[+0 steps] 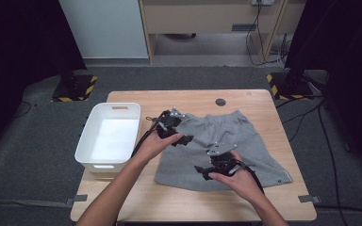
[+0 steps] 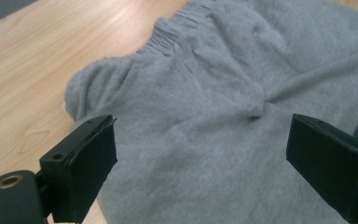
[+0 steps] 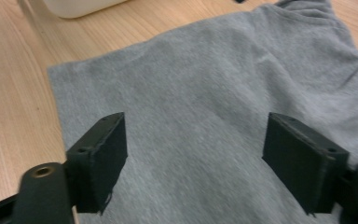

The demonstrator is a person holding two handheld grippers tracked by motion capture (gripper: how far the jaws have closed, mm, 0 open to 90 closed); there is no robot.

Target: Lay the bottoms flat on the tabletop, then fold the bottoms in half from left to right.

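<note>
- Hovering over the grey shorts, left gripper and right gripper both have fingers spread, gripping nothing.
- Pinching one layer only could drag the cloth crooked toward the white bin.

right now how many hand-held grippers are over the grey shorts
2: the left hand-held gripper over the shorts near their waistband corner, the right hand-held gripper over their near hem. Both open, holding nothing.

Lab or recording studio, not home. Small wooden table on grey carpet, its near corners taped to floor. Black stands on hazard-striped bases beyond both far corners, black curtains at sides. Loose cables along back wall, under plain wooden furniture.
</note>
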